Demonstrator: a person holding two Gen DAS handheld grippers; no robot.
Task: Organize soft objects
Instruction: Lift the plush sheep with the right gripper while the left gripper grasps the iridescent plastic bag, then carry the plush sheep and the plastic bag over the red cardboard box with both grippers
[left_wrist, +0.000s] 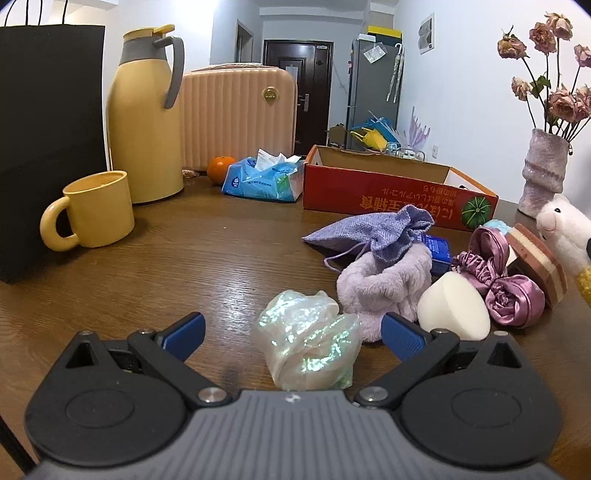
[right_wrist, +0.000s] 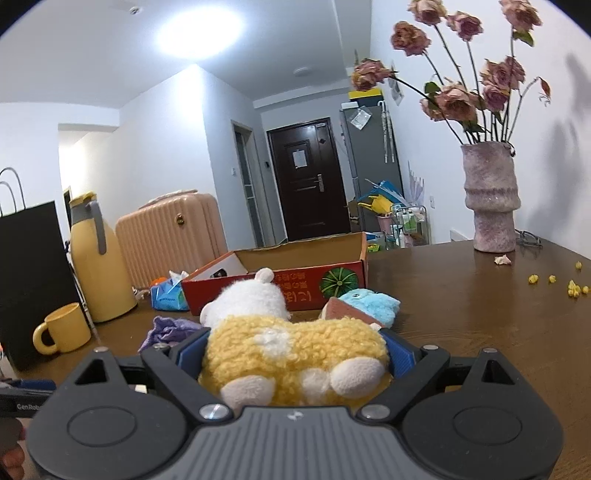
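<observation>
Left wrist view: left gripper (left_wrist: 291, 332) low over the wooden table (left_wrist: 184, 266), jaws spread wide, nothing clamped. Iridescent crumpled pouch (left_wrist: 308, 341) on the table between the blue pads (left_wrist: 400, 338), nearer the right pad, touching neither as far as visible. Just beyond, on the right: lilac plush scrunchie (left_wrist: 384, 291) with a purple drawstring bag (left_wrist: 373, 232) lying on it; white sponge (left_wrist: 454, 306); mauve satin scrunchie (left_wrist: 498, 280); striped cake-shaped block (left_wrist: 539, 258); white plush head (left_wrist: 563, 229) at the right edge. Far right: red cardboard box (left_wrist: 388, 195), open top. Far left: yellow mug (left_wrist: 92, 210), yellow thermos jug (left_wrist: 144, 122), black paper bag (left_wrist: 48, 129). Also far: tissue pack (left_wrist: 262, 179) and orange (left_wrist: 219, 169).

Right wrist view: right gripper (right_wrist: 295, 354) clamped on the yellow plush toy (right_wrist: 295, 358), both blue pads pressed against its sides, white head pointing away toward the red box. Toy body filling the jaw gap, white feet nearest the camera. Shown only here: light blue plush (right_wrist: 373, 304) against the box's near wall, yellow crumbs (right_wrist: 572, 288) on the table at far right, empty box interior, full vase of dried roses (right_wrist: 489, 199). Not shown here: iridescent pouch, sponge, satin scrunchie. Part of the other gripper at the lower left edge.
</observation>
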